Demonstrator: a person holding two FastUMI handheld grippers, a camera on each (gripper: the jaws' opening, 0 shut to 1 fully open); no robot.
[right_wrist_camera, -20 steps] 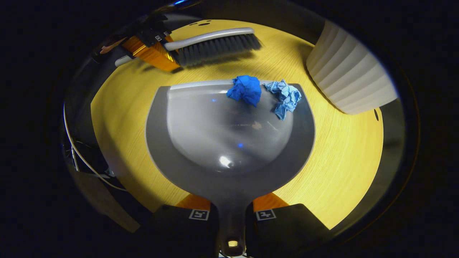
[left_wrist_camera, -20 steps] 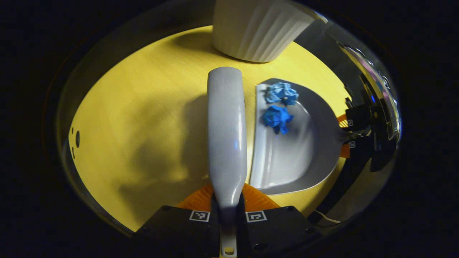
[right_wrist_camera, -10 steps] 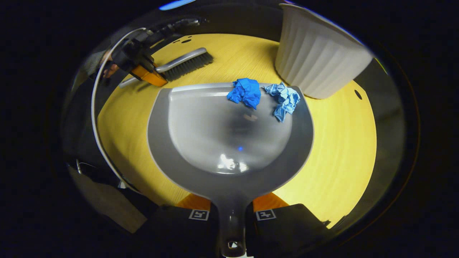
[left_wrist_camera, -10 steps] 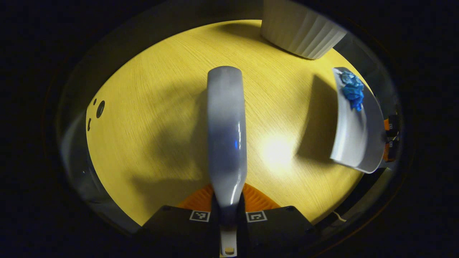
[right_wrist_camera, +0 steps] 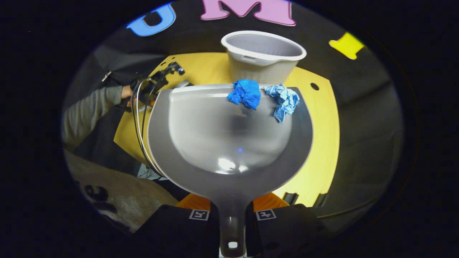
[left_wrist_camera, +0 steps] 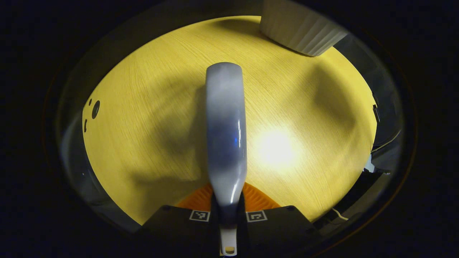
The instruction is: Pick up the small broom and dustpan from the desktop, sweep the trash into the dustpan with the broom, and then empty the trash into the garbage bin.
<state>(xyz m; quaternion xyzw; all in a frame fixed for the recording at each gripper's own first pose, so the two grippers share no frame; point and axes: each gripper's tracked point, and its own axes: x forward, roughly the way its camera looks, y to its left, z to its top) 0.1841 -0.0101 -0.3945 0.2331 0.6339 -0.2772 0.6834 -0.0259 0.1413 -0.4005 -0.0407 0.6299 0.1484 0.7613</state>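
In the left gripper view, the left gripper (left_wrist_camera: 228, 215) had its jaws closed on the handle of the small broom (left_wrist_camera: 226, 132), whose long back ran straight ahead from the jaws above the yellow surface (left_wrist_camera: 143, 118); the ribbed garbage bin (left_wrist_camera: 299, 30) stood at the far right, well apart from the broom. In the right gripper view, the right gripper (right_wrist_camera: 231, 215) had its jaws clamped on the dustpan (right_wrist_camera: 229, 143) handle, the pan stretching forward with a dark blue paper wad (right_wrist_camera: 245, 93) and a light blue paper wad (right_wrist_camera: 285, 100) at its front lip. The bin's open mouth lay directly ahead, just beyond that lip, so the right hand looked nearer for tipping. A sleeved arm (right_wrist_camera: 89, 107) was off to the left, clear of the path.
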